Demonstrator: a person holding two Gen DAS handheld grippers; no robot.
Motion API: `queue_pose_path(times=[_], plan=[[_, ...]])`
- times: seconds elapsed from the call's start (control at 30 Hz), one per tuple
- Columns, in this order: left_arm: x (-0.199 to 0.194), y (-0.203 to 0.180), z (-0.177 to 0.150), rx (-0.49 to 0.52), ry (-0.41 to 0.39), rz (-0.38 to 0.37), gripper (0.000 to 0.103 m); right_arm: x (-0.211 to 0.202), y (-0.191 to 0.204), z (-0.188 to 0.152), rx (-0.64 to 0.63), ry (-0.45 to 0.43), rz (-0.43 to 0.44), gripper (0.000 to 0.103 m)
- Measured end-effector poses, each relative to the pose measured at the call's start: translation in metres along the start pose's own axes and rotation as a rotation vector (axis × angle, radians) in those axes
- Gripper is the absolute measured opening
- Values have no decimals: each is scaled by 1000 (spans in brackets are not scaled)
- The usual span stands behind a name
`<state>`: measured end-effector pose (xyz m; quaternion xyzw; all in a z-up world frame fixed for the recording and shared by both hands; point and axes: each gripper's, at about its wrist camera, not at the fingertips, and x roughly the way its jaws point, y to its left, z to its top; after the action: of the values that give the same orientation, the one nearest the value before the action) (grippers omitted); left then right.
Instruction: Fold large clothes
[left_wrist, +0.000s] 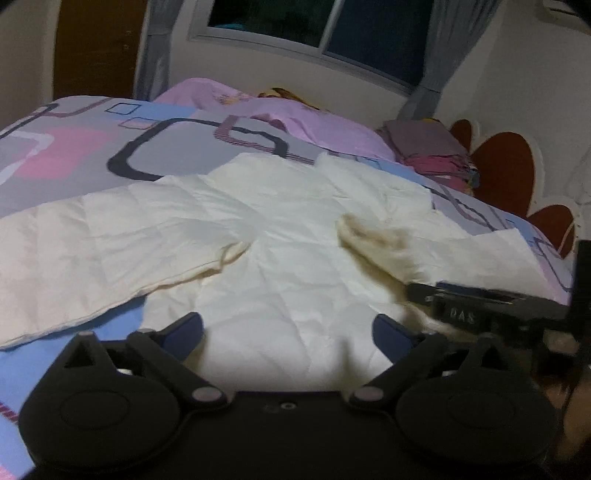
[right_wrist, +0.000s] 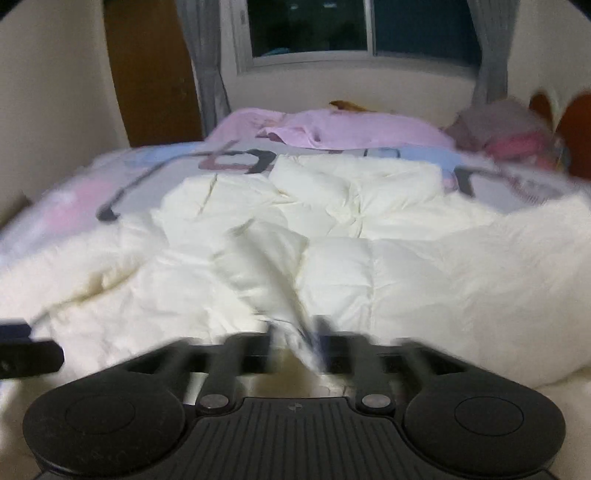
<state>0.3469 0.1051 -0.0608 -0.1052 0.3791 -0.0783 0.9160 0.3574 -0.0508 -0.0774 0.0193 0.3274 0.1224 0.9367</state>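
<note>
One broad bed with a patterned sheet of grey, pink and pale blue blocks (left_wrist: 74, 147) fills both views, running from the near edge away to the wall under the window. Spread across its near half lies the task's thing, a large cream quilted puffer jacket (left_wrist: 266, 266), body towards the near edge, one sleeve stretched out to the left and the hood or collar part bunched towards the far side (the fur-like trim sits right of centre in the left wrist view). Behind it, at the far side, lie a lilac pillow or cover (left_wrist: 325, 122) and, far right, a low stack of folded grey and pink clothes (left_wrist: 428, 147).

By its look the jacket is light, soft and puffy: it should compress under a pinch, spring back when let go, and its smooth shell may slide over the sheet and out of a shallow grip. A seam, hem or cuff edge looks like the surest hold, taking both layers rather than a puff of filling.

Smaller now: the right gripper (right_wrist: 295, 339) has its fingers closed on a ridge of cream fabric at the jacket's near hem, though blur hides detail. The left gripper (left_wrist: 288, 332) hovers over the body panel, fingers spread wide, holding nothing.
</note>
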Motion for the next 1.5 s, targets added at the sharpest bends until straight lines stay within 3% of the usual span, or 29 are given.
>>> queue_pose_path(times=[0.03,0.17,0.27,0.37,0.47,0.53,0.6,0.67,0.7,0.73,0.77,0.83,0.93,1.07,1.13,1.2,1.3,1.4,1.5], plan=[[2,-1,1,4,-6,-15,103,-12,-2,-1,2,-38,27,74],[24,-19,9,13,2,-119,102,-44,-43,2,100,-77,-17,72],[51,-34,16,-21,31,-212,92,-59,-89,2,169,-62,-51,52],[75,-43,20,-45,58,-238,78,-75,-132,-6,232,-19,-90,44],[94,-51,24,-58,82,-246,69,-81,-173,-22,314,39,-155,44],[103,-59,24,-36,99,-226,55,-79,-193,-29,354,58,-207,44],[111,-64,21,-22,118,-203,32,-72,-208,-28,383,59,-221,44],[110,-63,22,-31,108,-207,19,-60,-217,-26,393,57,-237,43],[105,-62,23,-26,81,-196,16,-55,-220,-25,393,66,-250,40],[98,-59,25,-29,53,-186,13,-49,-225,-24,398,82,-257,25],[90,-54,27,-44,20,-174,11,-44,-229,-23,408,94,-258,19],[69,-40,29,-68,-49,-134,6,-38,-232,-24,414,99,-261,18],[54,-14,25,-82,-84,-39,6,-35,-230,-28,378,111,-239,18],[68,-1,12,-99,5,-11,6,-28,-225,-34,303,139,-250,18],[69,-3,8,-85,10,17,16,-36,-224,-33,258,142,-234,19],[62,-1,7,-84,-10,73,48,-56,-225,-32,229,112,-206,19],[37,3,10,-72,-100,130,52,-84,-232,-24,242,36,-178,19],[33,-19,21,15,-150,105,52,-76,-238,-4,279,16,-168,19],[58,-50,27,93,-101,41,54,-39,-234,10,288,56,-137,19]])
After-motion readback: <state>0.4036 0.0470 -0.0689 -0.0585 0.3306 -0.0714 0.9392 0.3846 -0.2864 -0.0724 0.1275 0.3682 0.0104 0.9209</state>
